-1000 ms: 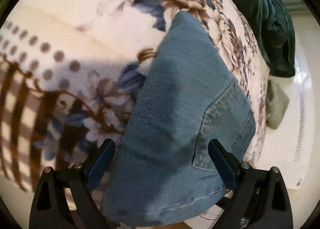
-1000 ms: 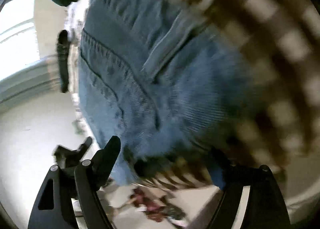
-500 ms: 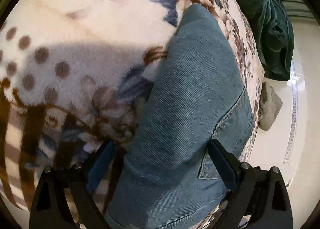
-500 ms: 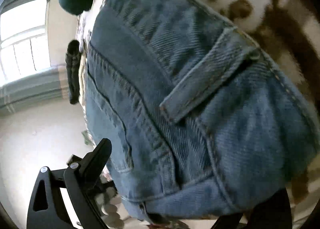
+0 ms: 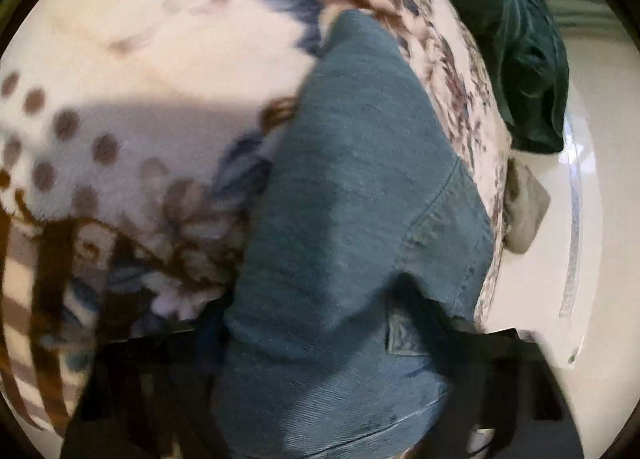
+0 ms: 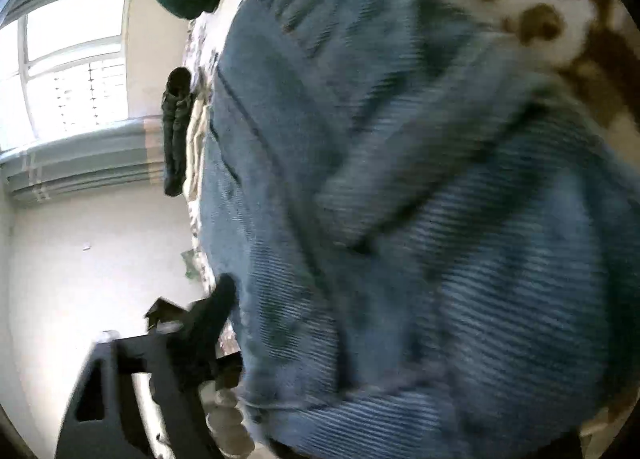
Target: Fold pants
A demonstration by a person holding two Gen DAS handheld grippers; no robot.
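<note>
We see ribbed blue denim pants (image 5: 352,219) filling the centre over a fuzzy floral blanket (image 5: 160,59), both grippers' jaws closing around them, the window (image 6: 72,67) showing only upper left in the right view.

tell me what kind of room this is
Most likely a bedroom. The jeans lie on a soft floral blanket that looks like a bed cover, a dark green garment is heaped at its far end, and a window lights a pale floor beside it.
</note>
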